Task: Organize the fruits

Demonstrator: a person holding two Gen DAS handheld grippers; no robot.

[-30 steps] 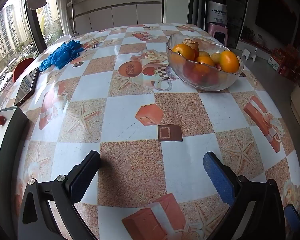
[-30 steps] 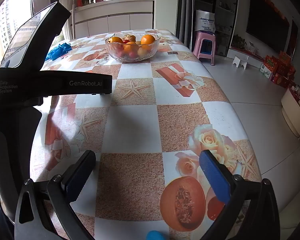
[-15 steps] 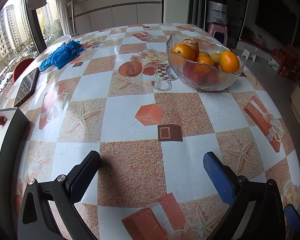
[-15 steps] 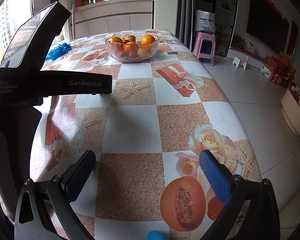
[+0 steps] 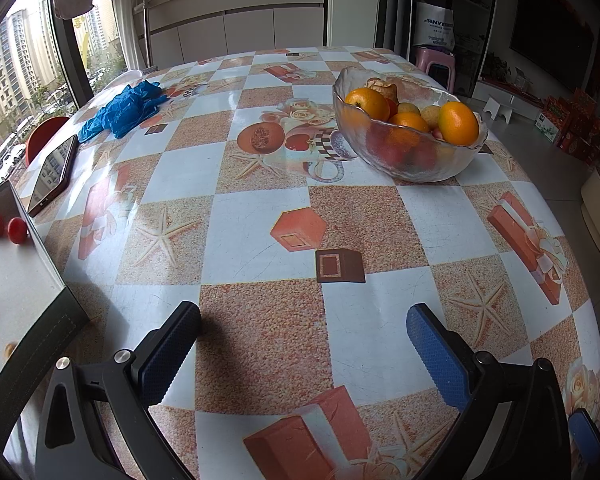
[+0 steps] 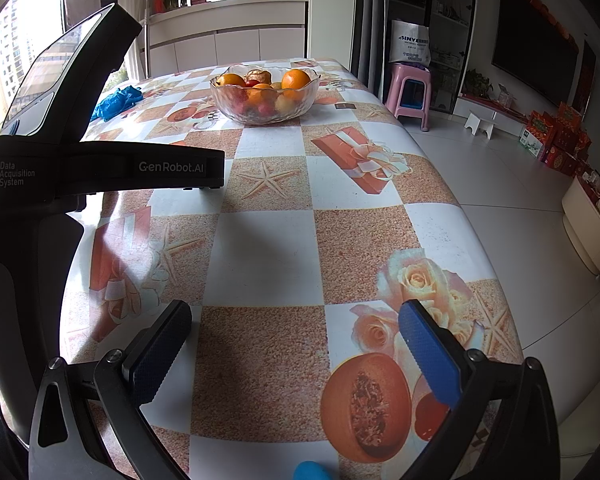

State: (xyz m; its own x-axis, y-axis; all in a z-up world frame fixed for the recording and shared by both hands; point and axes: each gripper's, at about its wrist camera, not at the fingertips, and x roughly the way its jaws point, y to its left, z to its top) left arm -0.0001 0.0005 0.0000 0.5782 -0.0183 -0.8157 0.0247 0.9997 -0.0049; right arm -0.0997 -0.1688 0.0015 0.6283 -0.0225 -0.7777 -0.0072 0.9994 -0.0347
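A clear glass bowl (image 5: 410, 164) (image 6: 265, 109) heaped with oranges (image 5: 458, 123) and smaller red and yellow fruit stands on the far right part of the patterned table. My left gripper (image 5: 302, 330) hovers open over the near table, well short of the bowl, with nothing between its blue pads. In the right wrist view my right gripper (image 6: 294, 328) is open too, empty, low over the near edge. The left gripper's black body (image 6: 100, 168) fills the left of that view. A white board (image 5: 8, 280) with small red fruits (image 5: 17, 230) shows at the far left.
Blue gloves (image 5: 122, 110) lie crumpled at the table's far left, with a dark phone (image 5: 54, 174) near the left edge. A pink stool (image 6: 410, 94) stands on the floor beyond the table's right side. White cabinets (image 5: 236, 28) line the back wall.
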